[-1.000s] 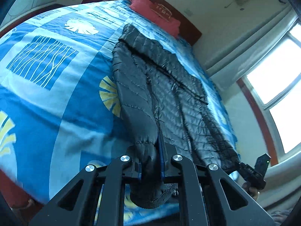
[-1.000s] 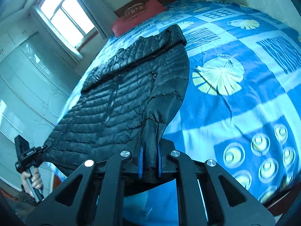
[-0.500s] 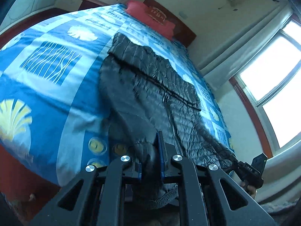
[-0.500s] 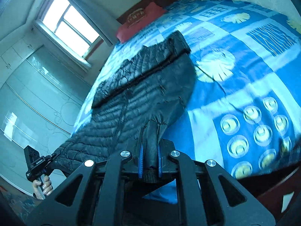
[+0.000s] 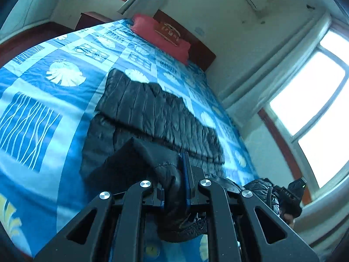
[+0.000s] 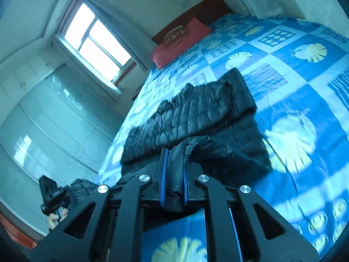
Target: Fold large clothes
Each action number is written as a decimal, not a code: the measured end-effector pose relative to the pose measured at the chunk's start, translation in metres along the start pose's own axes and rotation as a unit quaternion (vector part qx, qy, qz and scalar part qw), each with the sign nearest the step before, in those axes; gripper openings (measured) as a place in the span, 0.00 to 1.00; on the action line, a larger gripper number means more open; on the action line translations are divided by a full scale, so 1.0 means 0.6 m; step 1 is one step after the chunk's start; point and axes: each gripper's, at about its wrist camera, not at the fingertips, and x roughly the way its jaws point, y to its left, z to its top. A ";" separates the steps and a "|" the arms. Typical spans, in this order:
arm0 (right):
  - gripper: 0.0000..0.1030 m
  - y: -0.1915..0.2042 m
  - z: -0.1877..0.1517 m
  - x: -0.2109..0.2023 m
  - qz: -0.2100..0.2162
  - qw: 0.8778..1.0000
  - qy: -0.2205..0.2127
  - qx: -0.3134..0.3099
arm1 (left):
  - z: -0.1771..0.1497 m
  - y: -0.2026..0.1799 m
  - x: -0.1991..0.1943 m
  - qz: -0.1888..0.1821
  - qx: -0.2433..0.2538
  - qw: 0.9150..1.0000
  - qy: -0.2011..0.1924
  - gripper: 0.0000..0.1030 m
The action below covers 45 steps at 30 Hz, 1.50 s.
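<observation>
Covering most of both views, wide bed with blue patchwork bedspread printed with pale shells and leaves [image 5: 39,118] [image 6: 301,100]. Bright multi-pane window with reddish frame [image 5: 316,100] at 3 o'clock in left wrist view, at 10 o'clock in right wrist view [image 6: 93,43]. Long black quilted puffer jacket [image 5: 157,113] [image 6: 202,113] lies on the bedspread at centre, far part flat, near end lifted off the bed and bunched toward both cameras. Red rectangular pillow with a gold emblem [image 5: 163,37] [image 6: 181,41] at 12 o'clock, against a dark wooden headboard [image 5: 202,52] [image 6: 209,11]. Left gripper [image 5: 174,185] at 6 o'clock, blue pads clamped tight on a fold of the jacket hem. Right gripper [image 6: 174,179] at 6 o'clock, likewise pinched closed on a dark jacket cuff with ribbed end showing below the pads. Right gripper seen small at 4 o'clock in left view [image 5: 290,194], jacket bunched beside it. Left gripper small at 8 o'clock in right view [image 6: 54,196], person's hand [image 6: 56,217] under it.
</observation>
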 end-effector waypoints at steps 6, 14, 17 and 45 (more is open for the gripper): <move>0.11 -0.012 0.086 0.074 0.013 0.999 -0.017 0.028 | 0.079 0.003 0.055 0.007 -0.002 1.000 -0.022 0.12; 0.12 -0.053 0.194 0.225 0.015 0.997 -0.006 0.076 | 0.179 0.045 0.180 0.034 -0.027 0.999 -0.016 0.12; 0.12 -0.074 0.225 0.290 -0.002 0.996 0.006 0.084 | 0.213 0.061 0.244 0.052 -0.028 0.998 -0.006 0.12; 0.62 -0.134 0.235 0.372 -0.083 0.996 0.026 0.003 | 0.247 0.113 0.294 0.083 -0.020 0.996 -0.011 0.73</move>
